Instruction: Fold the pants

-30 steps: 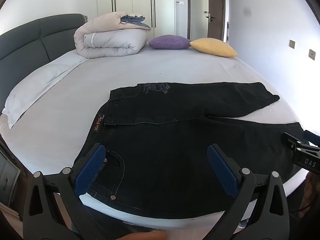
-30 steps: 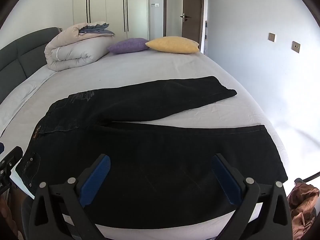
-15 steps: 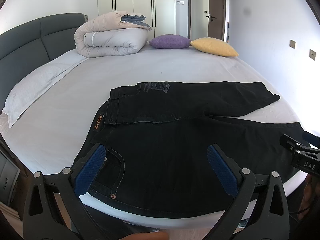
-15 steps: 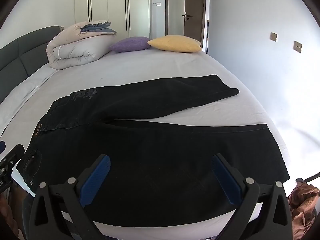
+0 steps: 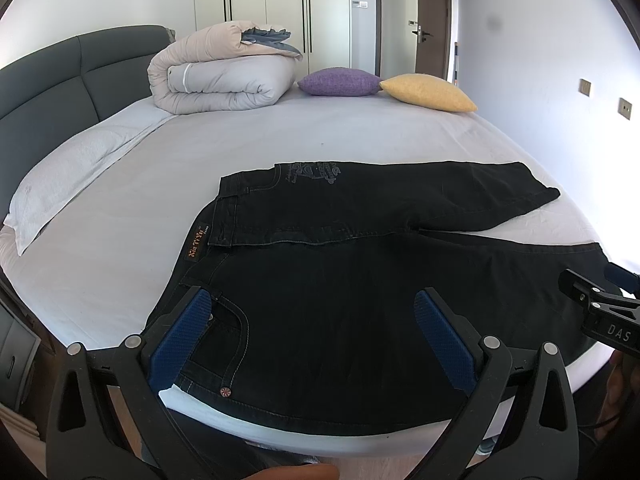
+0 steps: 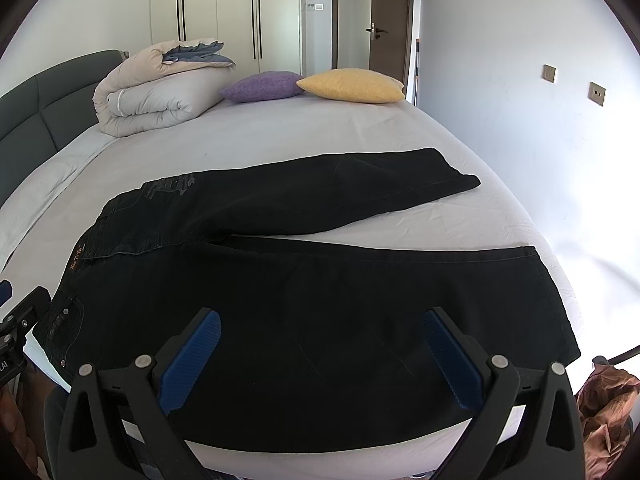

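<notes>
Black jeans [image 5: 340, 280] lie spread flat on the white bed [image 5: 280, 136], waistband to the left, both legs pointing right and splayed apart. They also show in the right wrist view [image 6: 300, 300]. My left gripper [image 5: 316, 324] is open and empty, hovering over the near pocket and hip by the bed's front edge. My right gripper [image 6: 320, 344] is open and empty above the near leg. The right gripper's tip shows at the right edge of the left wrist view [image 5: 600, 308]. The left gripper shows at the left edge of the right wrist view [image 6: 16, 328].
A rolled duvet [image 5: 224, 72], a purple cushion [image 5: 340, 82] and a yellow cushion [image 5: 428, 92] sit at the bed's far side. A grey headboard [image 5: 60, 76] and white pillow [image 5: 72, 168] are at left. A brown cloth [image 6: 604, 404] lies on the floor at right.
Both grippers have drifted slightly; the view has shifted a little over the jeans. Both stay open and the jeans have not moved.
</notes>
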A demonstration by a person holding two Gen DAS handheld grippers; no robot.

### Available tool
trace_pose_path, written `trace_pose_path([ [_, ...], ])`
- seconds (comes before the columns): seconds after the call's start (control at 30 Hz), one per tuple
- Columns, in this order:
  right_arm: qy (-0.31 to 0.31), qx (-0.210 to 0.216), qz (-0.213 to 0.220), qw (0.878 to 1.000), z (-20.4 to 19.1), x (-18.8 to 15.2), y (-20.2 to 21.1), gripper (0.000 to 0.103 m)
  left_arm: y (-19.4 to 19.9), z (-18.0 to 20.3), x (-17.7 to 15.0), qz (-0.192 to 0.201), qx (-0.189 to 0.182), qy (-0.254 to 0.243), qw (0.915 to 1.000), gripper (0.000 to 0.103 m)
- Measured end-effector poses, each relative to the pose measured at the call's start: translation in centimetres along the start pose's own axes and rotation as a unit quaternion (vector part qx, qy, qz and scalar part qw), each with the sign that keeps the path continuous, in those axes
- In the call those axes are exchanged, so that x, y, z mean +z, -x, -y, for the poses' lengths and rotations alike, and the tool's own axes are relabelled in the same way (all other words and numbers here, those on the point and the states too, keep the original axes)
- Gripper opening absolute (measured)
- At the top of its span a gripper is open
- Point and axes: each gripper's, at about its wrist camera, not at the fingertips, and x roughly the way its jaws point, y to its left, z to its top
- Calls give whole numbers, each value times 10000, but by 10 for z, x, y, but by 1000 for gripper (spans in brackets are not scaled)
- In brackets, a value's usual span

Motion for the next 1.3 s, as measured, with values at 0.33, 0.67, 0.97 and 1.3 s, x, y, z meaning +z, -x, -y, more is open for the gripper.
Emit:
trace_pose_path([
  [0.33, 4, 8, -12, 10000, 1, 2, 0, 103, -5, 1, -9, -6, -5, 7, 10000, 103],
  [0.67, 4, 12, -24, 10000, 0, 0, 0, 103, -9, 6, -11, -26, -10, 0, 10000, 103],
  [0.97, 17, 20, -29, 10000, -2, -3, 1, 103, -9, 6, -10, -35, -15, 0, 10000, 103],
  [1.3, 24, 19, -36, 10000, -3, -4, 1, 103, -9, 7, -9, -57, -12, 10, 10000, 103],
])
